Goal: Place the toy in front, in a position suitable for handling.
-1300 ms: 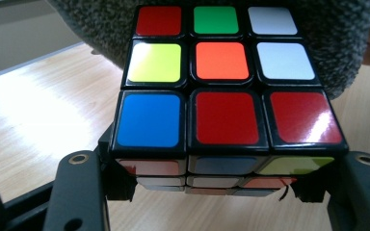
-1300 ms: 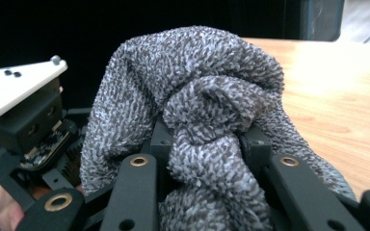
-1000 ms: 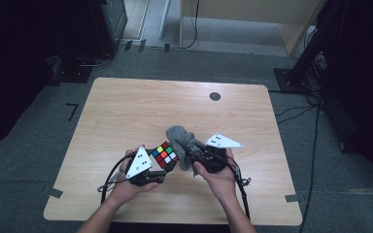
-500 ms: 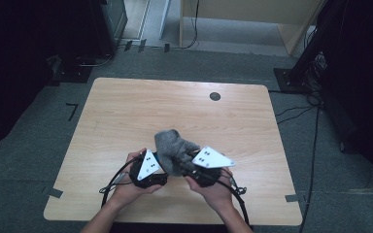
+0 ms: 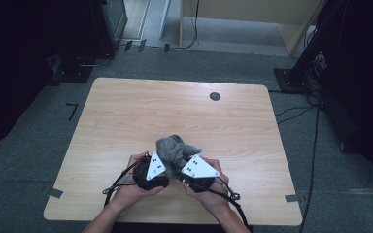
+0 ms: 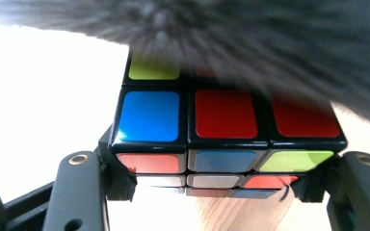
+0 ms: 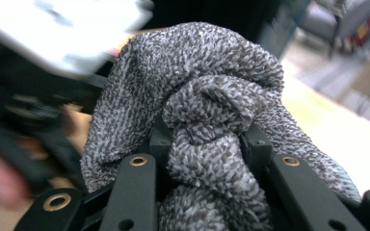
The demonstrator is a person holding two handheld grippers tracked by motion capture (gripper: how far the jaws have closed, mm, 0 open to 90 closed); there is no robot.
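— Colour-tiled plastic puzzle cube (image 6: 226,139): where?
— Clamped between the left gripper's (image 6: 217,187) jaws, near the wooden table's (image 5: 126,111) front edge.
— And rightward?
— The right gripper (image 7: 204,149) pinches a grey knitted cloth (image 7: 207,96), seemingly draped over the cube.

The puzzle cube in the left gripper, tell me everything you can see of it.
The puzzle cube is a three-by-three cube of black plastic with glossy coloured stickers, scrambled: the upper face shows blue, red and yellow-green squares; the near face shows orange, blue and yellow-green on top, white and orange below. The left gripper clamps it between its jaws, one on each side, above the wooden table. A grey knitted cloth, pinched in the right gripper, drapes over its far part.
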